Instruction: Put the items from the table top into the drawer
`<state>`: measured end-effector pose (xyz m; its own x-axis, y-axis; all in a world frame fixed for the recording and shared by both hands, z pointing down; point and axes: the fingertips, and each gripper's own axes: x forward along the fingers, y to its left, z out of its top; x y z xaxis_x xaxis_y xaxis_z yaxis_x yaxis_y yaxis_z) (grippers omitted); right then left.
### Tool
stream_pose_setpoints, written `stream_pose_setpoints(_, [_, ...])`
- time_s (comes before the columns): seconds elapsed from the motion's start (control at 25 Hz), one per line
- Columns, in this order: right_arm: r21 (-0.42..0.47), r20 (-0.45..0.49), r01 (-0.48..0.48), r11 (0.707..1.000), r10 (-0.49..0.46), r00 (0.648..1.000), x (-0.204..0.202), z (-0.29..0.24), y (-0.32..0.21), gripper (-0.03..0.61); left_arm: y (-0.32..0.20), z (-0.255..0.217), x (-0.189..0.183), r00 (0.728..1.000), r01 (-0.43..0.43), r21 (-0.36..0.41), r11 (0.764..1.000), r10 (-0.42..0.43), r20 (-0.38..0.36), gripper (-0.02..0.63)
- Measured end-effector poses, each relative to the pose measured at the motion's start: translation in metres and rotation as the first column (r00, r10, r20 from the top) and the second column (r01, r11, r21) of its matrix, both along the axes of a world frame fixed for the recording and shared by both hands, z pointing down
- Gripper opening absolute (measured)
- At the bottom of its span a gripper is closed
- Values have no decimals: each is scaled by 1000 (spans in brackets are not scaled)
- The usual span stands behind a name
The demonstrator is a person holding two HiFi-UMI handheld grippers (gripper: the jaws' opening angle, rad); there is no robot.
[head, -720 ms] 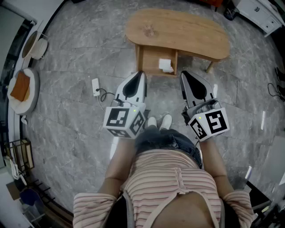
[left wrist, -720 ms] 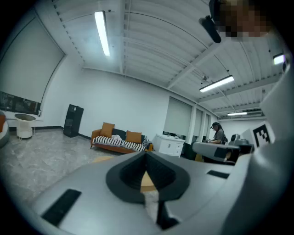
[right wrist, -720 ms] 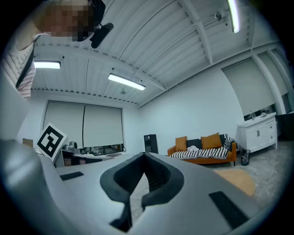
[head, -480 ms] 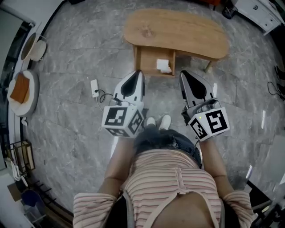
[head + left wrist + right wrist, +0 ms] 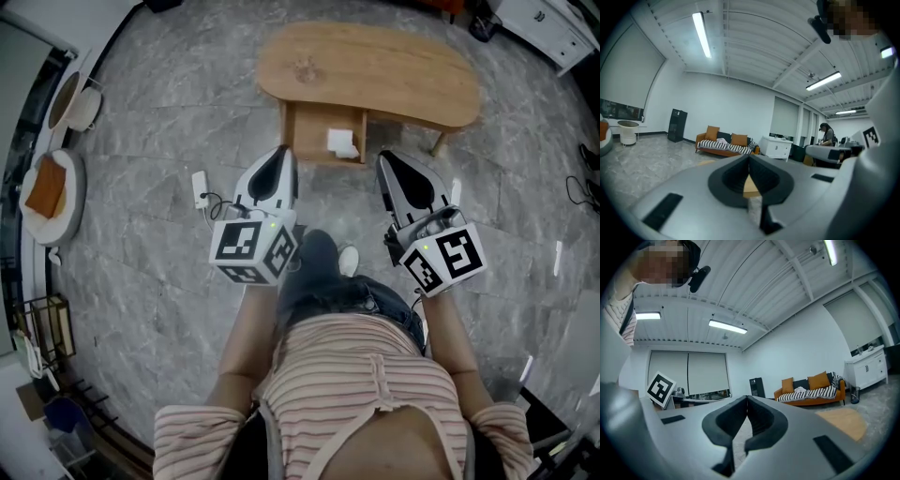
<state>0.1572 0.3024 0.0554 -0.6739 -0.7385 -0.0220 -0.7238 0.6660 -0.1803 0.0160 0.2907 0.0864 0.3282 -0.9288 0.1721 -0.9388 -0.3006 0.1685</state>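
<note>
Grippers side by side over a grey marble floor point(image 5: 159, 244): a person in a striped top holds the left gripper point(image 5: 284, 152) and the right gripper point(image 5: 382, 157), both pointed at the low kidney-shaped wooden table point(image 5: 403, 66) just ahead. Each tool's two grey jaws meet tip to tip, and neither has hold of anything.

A small white crumpled item point(image 5: 343, 142) lies inside the open wooden drawer point(image 5: 292, 131) under the table's near edge, just beyond the two gripper tips and between them. The table top is pale wood with a darker knot near its left end.

The person's knee in dark jeans point(image 5: 314, 258) and one white shoe point(image 5: 349, 260) show between the grippers, nearer the body than the drawer. A white power strip point(image 5: 200, 183) with a dark cable lies on the floor just left of the left gripper.

Well apart at the far left, a round white stand point(image 5: 67, 211) carries an orange object point(image 5: 44, 185). A black wire rack point(image 5: 42, 328) stands below it.

The left gripper view takes in an orange sofa with a striped throw point(image 5: 723, 143), a white cabinet point(image 5: 777, 147), a tall black cabinet point(image 5: 676, 125) and a second person at a distant desk point(image 5: 828, 135).
</note>
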Motion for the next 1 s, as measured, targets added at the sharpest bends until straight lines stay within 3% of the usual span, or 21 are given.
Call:
stream_pose_setpoints(0.56, [-28, 17, -25, 999, 25, 1000, 10, 3, -60, 8, -55, 8, -5, 1000, 26, -40, 999, -25, 11, 14])
stream_pose_setpoints(1.0, [-82, -9, -33, 996, 32, 999, -14, 23, -154, 8, -154, 33, -30, 1000, 21, -96, 995, -21, -3, 14])
